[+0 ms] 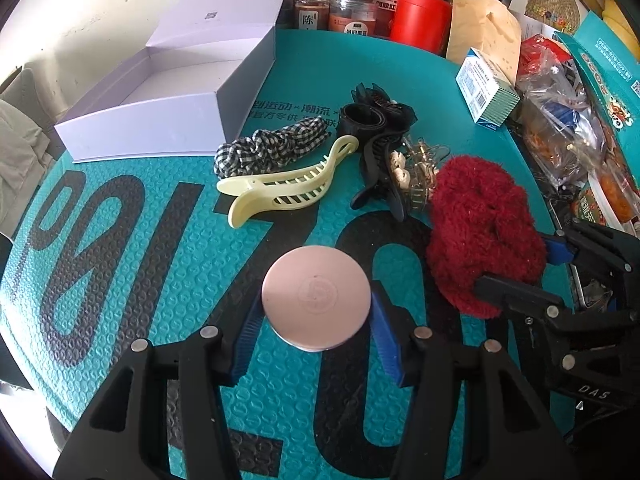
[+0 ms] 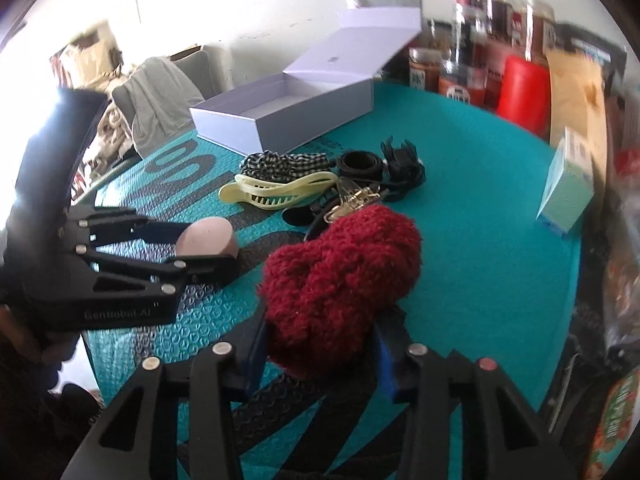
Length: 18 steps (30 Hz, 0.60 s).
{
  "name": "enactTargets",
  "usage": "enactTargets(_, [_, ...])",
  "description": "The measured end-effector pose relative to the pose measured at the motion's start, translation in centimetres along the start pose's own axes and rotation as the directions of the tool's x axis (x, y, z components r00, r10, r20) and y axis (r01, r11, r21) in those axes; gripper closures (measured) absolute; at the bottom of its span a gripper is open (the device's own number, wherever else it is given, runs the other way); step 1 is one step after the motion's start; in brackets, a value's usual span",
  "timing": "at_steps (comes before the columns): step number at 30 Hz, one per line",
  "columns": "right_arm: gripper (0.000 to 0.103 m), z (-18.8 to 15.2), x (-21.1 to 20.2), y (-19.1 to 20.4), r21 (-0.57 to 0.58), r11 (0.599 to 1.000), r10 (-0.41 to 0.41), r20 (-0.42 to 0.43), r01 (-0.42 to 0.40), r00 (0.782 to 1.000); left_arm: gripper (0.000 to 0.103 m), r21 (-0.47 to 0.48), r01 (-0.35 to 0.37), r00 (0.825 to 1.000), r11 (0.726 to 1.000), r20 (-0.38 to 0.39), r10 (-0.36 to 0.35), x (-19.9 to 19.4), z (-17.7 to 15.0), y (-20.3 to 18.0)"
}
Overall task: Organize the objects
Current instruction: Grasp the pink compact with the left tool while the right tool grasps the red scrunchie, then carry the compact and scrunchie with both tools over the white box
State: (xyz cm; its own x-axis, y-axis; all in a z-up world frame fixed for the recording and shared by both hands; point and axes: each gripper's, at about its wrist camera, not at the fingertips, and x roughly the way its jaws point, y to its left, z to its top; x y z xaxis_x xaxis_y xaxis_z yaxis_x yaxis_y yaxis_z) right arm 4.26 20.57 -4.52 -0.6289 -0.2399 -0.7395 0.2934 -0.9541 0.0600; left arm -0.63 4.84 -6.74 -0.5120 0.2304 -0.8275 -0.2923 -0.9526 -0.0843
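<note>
low centre of the left wrist view, left gripper (image 1: 316, 334) pinches a round, flat, matte pink compact (image 1: 316, 298) with an embossed lid, while right gripper (image 2: 320, 354) squeezes a fluffy dark-red scrunchie (image 2: 340, 276) on the teal mat (image 2: 480, 220).

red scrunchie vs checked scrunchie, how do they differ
The red scrunchie is plain, fuzzy and bulky; the checked scrunchie is thin black-and-white fabric. The red one sits squeezed in the right gripper; the checked one lies free beside the white box. Both lie on the teal mat.
</note>
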Motion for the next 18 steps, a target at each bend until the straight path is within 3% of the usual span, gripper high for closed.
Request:
enactTargets(10, [0.061,0.0,-1.9,-0.5,0.022,1.000,0.008,0.029,-0.009,1.000,0.054,-0.013,-0.023,0.999,1.000,0.040,0.023,-2.8,-0.5,0.0])
enactTargets(18, [0.061,0.3,-4.1,0.3,-0.027,1.000,0.003,0.065,-0.001,0.998,0.054,-0.066,-0.027,0.997,0.997,0.066,0.031,-5.4,-1.0,0.4])
